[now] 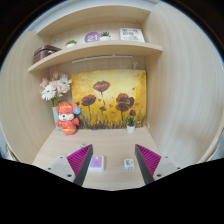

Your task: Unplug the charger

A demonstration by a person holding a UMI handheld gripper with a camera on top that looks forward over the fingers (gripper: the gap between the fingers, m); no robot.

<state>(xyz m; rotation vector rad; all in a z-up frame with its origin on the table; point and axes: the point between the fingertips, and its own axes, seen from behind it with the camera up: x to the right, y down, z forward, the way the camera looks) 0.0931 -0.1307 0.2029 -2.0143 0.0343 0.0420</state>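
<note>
My gripper (pixel 112 163) is open, its two fingers spread wide with magenta pads (pixel 80 159) showing. Nothing is held. On the light wooden desk (pixel 110 140), between the fingers and close to them, lie two small flat things: a white and pink one (pixel 96 162) near the left finger and a small white one (pixel 128 163) near the right finger that may be the charger. I cannot tell whether either is plugged into anything. No cable shows.
A painting of red flowers (pixel 110 98) leans against the back wall. An orange and white toy figure (pixel 67 118) and a vase of white flowers (pixel 50 92) stand at the left. A small potted plant (pixel 130 122) stands at the right. A shelf (pixel 95 50) above carries several objects.
</note>
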